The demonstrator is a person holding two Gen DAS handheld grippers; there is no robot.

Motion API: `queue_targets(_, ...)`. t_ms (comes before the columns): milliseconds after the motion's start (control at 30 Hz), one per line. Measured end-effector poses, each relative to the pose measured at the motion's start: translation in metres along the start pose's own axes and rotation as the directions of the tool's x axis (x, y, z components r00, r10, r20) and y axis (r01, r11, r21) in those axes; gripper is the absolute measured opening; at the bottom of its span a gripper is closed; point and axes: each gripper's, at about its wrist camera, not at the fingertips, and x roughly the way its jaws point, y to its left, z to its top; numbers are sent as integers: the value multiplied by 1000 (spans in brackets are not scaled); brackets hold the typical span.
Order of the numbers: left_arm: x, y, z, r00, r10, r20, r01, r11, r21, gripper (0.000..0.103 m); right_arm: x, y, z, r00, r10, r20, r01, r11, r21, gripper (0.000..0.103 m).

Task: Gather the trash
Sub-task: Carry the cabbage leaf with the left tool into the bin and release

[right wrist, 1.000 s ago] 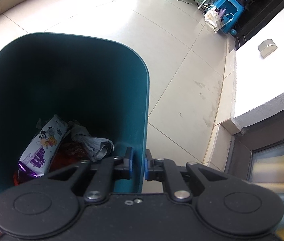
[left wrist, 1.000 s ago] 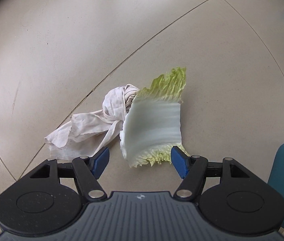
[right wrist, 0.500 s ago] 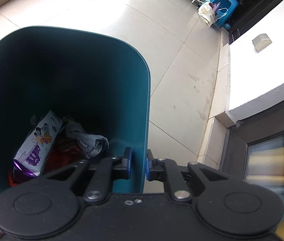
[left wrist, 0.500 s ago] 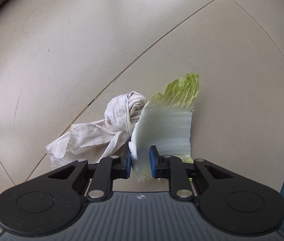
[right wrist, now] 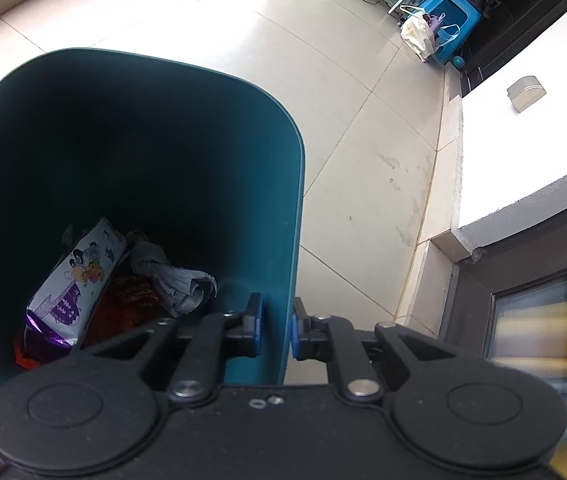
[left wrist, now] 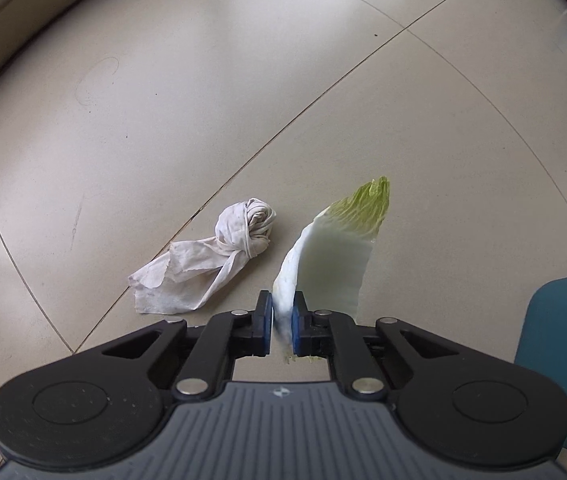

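Left wrist: your left gripper [left wrist: 282, 322] pinches the cabbage leaf [left wrist: 331, 256] clear of the floor [left wrist: 163, 100], beside the crumpled tissue [left wrist: 211, 264] | your right gripper [right wrist: 276, 330] clamps the bin [right wrist: 279, 200] wall.

Right gripper [right wrist: 276, 326] clamped on wall of teal bin [right wrist: 219, 152], one pad inside, one outside; inside the bin, cartoon-printed wrapper [right wrist: 79, 280], crumpled grey paper [right wrist: 179, 284], red scraps beneath; pale tiled floor [right wrist: 363, 160] beyond; blue stool [right wrist: 449, 8] far off

Cabbage leaf [left wrist: 333, 256] pinched, knotted rag [left wrist: 219, 256] floored
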Motion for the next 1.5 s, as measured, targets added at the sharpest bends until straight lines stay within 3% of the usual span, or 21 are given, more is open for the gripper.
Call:
queue_targets(167,-73,-29,1,996,-56,64,52,996,68,9,0,-1,0,1000,9,12,-9,1000,-9,12)
queue_targets(300,-130,-67,2,982,-136,130,120,985,127,9,0,-2,1,1000,14,22,-13,1000,-10,12)
queue_targets(467,-192,-124,0,948,-265,177,221,947,235,9,-2,-5,0,999,33,40,-32,999,-6,11)
queue_targets(600,-213,-173,-6,931,-330,153,264,902,342,9,-3,-7,0,998,45,52,-45,999,-11,10)
queue_targets(767,-191,-240,-17,935,-343,88,271,853,447,9,-4,-8,-1,996,54,68,-53,998,-21,10)
queue_targets(967,-160,-303,-26,952,-306,22,251,818,517,9,-7,-8,-3,994,74,85,-72,997,-27,8)
queue_targets(1267,-108,-352,-37,982,-189,-23,169,813,557,9,-12,-6,-7,990,94,102,-91,995,-38,7)
queue_targets(1500,-64,-385,-45,993,-105,-61,121,790,601,9,-12,-5,-8,989,99,112,-94,994,-51,7)
